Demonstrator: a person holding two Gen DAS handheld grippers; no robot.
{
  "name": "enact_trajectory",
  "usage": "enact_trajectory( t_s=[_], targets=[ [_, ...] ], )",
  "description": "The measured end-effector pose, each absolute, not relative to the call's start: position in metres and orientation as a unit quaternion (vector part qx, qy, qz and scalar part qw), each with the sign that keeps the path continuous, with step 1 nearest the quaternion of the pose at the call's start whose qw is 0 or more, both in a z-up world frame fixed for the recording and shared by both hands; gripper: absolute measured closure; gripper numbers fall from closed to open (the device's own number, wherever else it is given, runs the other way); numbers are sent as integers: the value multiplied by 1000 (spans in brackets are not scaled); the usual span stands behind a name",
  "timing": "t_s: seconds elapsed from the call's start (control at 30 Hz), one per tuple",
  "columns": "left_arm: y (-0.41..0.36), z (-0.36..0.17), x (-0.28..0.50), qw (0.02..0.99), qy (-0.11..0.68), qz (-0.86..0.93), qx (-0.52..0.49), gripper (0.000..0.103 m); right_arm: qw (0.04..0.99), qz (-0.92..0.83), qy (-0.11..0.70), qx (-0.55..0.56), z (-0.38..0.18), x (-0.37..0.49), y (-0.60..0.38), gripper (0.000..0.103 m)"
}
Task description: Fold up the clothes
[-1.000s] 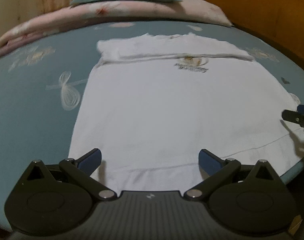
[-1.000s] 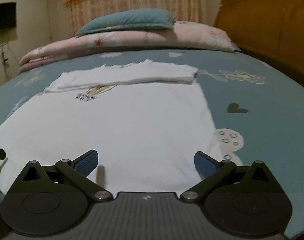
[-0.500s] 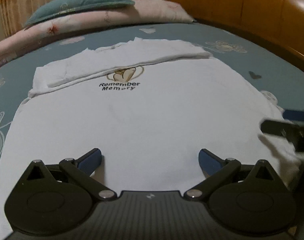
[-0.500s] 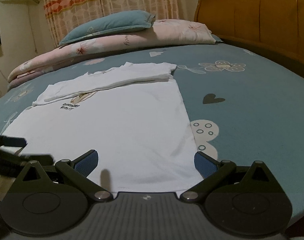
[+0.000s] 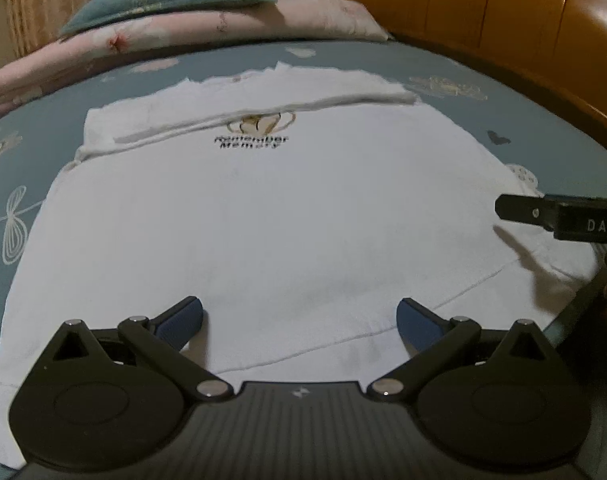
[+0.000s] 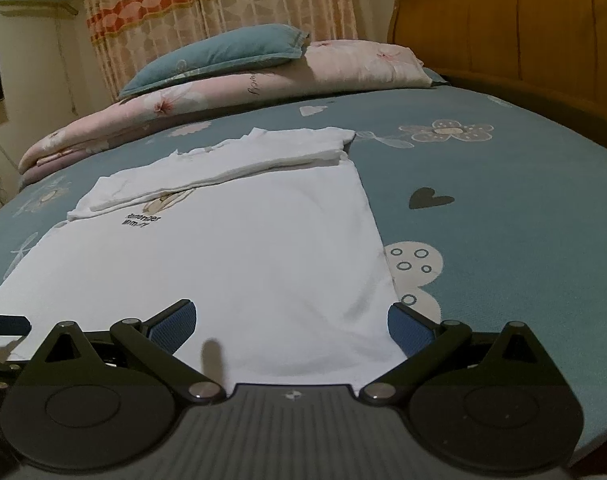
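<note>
A white T-shirt [image 5: 271, 216] lies flat on the blue bedsheet, its top part folded down over the "Remember Memory" print [image 5: 250, 141]. It also shows in the right wrist view [image 6: 231, 256]. My left gripper [image 5: 299, 318] is open just above the shirt's hem near its left half. My right gripper [image 6: 291, 322] is open over the hem at the shirt's right corner. A finger of the right gripper [image 5: 519, 210] shows at the right edge of the left wrist view. Both grippers are empty.
A folded pink quilt [image 6: 231, 92] with a teal pillow [image 6: 215, 58] on it lies at the far side of the bed. A wooden headboard [image 6: 515, 20] stands at the right. Patterned curtains [image 6: 207, 4] hang behind.
The left gripper's view has swung right and then back a little along the hem. The right gripper has moved to the shirt's right corner. Both stay open.
</note>
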State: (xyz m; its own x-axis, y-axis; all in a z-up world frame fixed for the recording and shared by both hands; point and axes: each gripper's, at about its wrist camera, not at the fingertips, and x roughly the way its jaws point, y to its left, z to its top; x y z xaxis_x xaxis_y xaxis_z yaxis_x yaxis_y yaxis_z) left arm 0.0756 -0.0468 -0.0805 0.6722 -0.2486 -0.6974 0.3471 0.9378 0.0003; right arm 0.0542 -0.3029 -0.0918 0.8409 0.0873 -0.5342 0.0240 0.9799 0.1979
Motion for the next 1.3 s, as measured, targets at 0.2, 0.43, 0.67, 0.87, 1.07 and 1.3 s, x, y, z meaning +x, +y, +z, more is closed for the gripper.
enact_trajectory(
  t_s=[0.2,0.43,0.67,0.87,1.07,1.3],
  targets=[
    [-44,-82,69,914,367,-160,65,1,951,3,289,106,-94,55,-310,0],
    [-42,-82,66,913,367,-165,69,1,950,5,289,122,-95,55,-314,0],
    [-42,-84,64,918,355,-165,69,0,953,-4,298,62,-100,55,-300,0],
    [-42,-83,63,917,356,-166,70,0,955,-16,293,39,-104,53,-294,0],
    [-41,-82,65,911,364,-176,78,0,956,-22,293,21,-104,53,-289,0],
    [-39,-80,69,903,371,-194,91,0,949,-16,313,20,-98,59,-290,0]
  ],
)
